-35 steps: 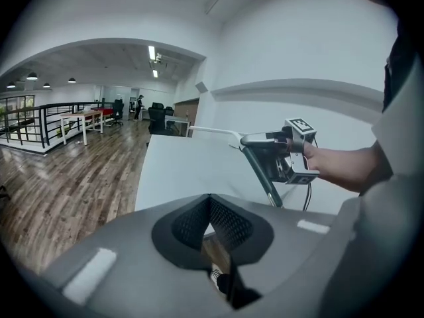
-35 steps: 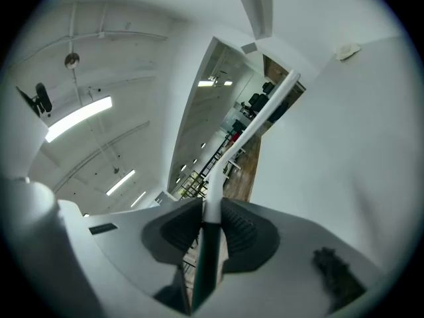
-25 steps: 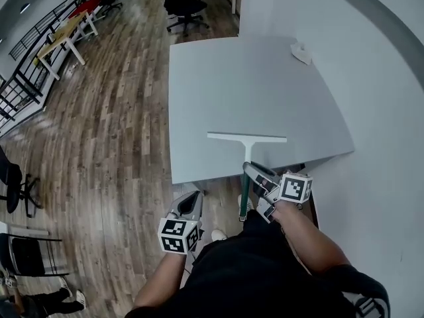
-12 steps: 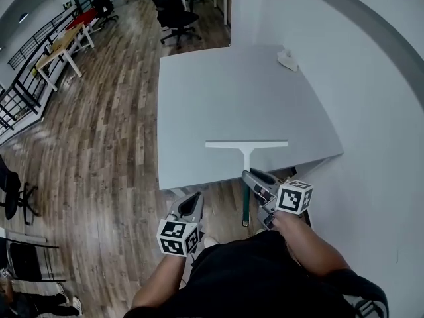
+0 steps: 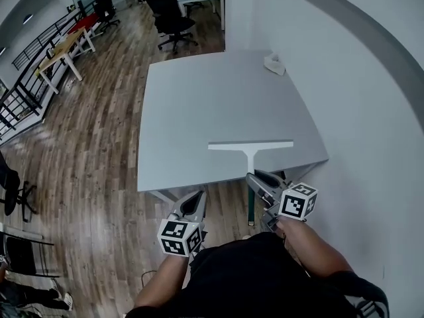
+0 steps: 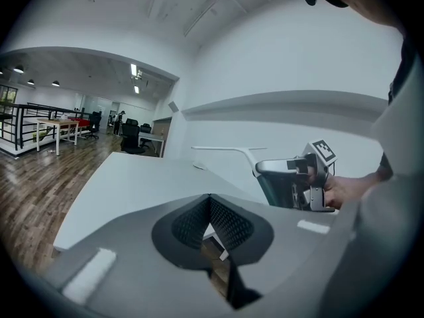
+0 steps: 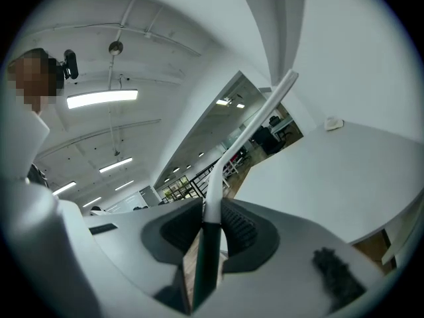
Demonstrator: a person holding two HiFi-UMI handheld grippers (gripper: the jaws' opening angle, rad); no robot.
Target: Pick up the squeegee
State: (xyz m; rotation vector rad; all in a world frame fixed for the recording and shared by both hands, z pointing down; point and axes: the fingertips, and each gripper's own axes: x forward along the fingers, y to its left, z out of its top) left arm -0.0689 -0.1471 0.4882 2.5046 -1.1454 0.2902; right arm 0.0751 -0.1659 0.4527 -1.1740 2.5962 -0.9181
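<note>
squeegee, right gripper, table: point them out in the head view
squeegee [image 5: 250, 145]: head view, white blade
right gripper [image 5: 253, 177]: head view, between its fingertips
table [image 5: 212, 105]: head view, bare top
</note>
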